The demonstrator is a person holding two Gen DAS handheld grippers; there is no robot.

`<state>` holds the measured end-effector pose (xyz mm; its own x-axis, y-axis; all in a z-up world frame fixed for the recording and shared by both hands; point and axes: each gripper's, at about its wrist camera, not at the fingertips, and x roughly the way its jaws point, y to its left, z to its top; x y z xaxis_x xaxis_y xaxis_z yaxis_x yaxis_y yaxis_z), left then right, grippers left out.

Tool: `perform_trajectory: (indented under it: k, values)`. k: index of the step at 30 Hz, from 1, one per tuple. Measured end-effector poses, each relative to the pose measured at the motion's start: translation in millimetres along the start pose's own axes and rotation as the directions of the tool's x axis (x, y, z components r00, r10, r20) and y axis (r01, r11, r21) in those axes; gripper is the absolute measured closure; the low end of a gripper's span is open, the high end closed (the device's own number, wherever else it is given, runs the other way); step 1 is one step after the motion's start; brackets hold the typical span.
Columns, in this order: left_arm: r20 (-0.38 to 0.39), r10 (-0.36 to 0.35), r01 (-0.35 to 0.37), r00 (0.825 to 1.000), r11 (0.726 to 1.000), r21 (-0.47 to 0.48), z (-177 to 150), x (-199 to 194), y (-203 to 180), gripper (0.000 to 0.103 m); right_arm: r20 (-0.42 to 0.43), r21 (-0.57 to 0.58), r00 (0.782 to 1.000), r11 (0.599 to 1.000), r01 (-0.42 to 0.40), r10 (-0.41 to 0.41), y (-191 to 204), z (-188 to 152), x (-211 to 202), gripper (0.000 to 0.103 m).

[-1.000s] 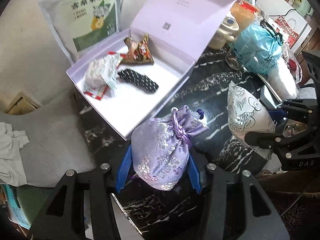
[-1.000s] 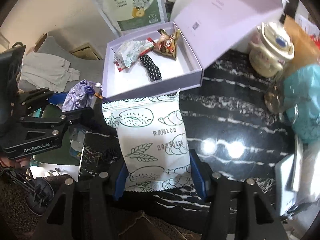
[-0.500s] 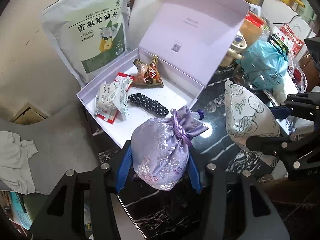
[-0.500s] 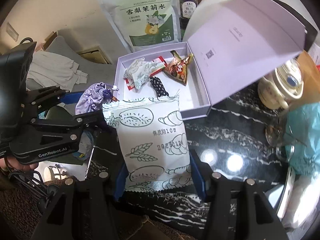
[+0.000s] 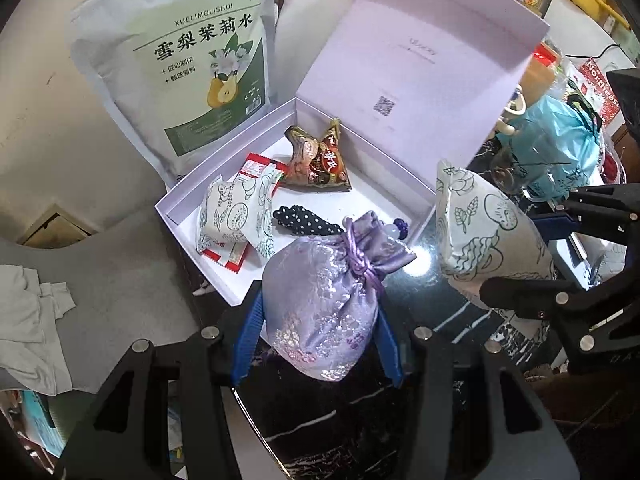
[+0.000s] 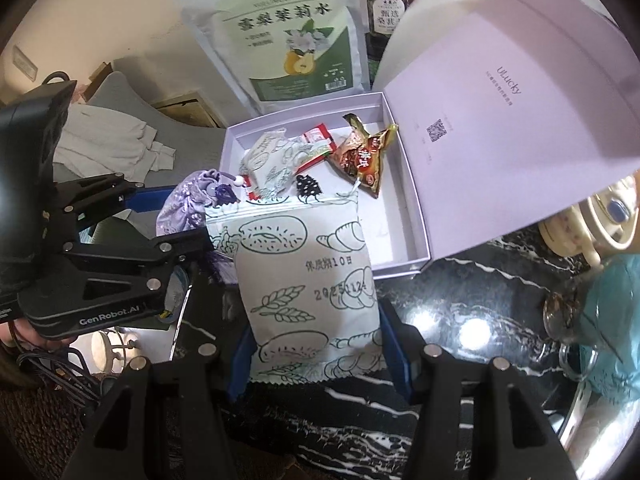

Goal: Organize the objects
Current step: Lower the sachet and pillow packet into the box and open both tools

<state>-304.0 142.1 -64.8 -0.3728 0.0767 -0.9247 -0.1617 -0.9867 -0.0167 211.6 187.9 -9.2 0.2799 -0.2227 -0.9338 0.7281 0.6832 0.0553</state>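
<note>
Surface: black marbled table (image 5: 332, 432) under both grippers.
Left gripper (image 5: 320, 344): clamped on a lilac pouch (image 5: 324, 304), held at the box's near edge.
Box (image 5: 208, 264): open, lavender, ahead of both grippers, holding snack packets.
Right gripper (image 6: 316, 354): clamped on a white bread packet (image 6: 308, 280), just before the box's near wall.

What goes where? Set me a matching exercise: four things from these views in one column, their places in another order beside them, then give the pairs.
Things:
1. purple drawstring pouch
2. white bread packet
3. polka-dot black item
4. pear tea bag

Places:
A. standing behind the open box
B. lying inside the open box
C. held in the left gripper
D. held in the right gripper

Pairs: 1-C, 2-D, 3-B, 4-A
</note>
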Motion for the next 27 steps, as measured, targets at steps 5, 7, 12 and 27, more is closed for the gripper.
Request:
perform_trajectory:
  k: [5, 7, 12, 27]
  values:
    - [-0.014, 0.007, -0.007, 1.000, 1.000, -0.003, 18, 19, 9, 0.054, -0.018, -0.002, 1.000, 1.000, 0.001, -0.001, -11, 16, 17, 0.047]
    - [-0.015, 0.009, -0.009, 1.000, 1.000, -0.012, 26, 27, 15, 0.054, -0.020, -0.002, 1.000, 1.000, -0.002, 0.002, -15, 22, 23, 0.047]
    - [-0.010, 0.015, -0.015, 1.000, 1.000, 0.000, 41, 40, 22, 0.054, -0.019, -0.012, 1.000, 1.000, -0.009, 0.009, -21, 40, 33, 0.047]
    - [0.015, 0.039, -0.039, 0.999, 0.999, 0.012, 79, 70, 47, 0.054, -0.004, -0.039, 0.999, 0.998, -0.043, 0.043, -26, 78, 66, 0.047]
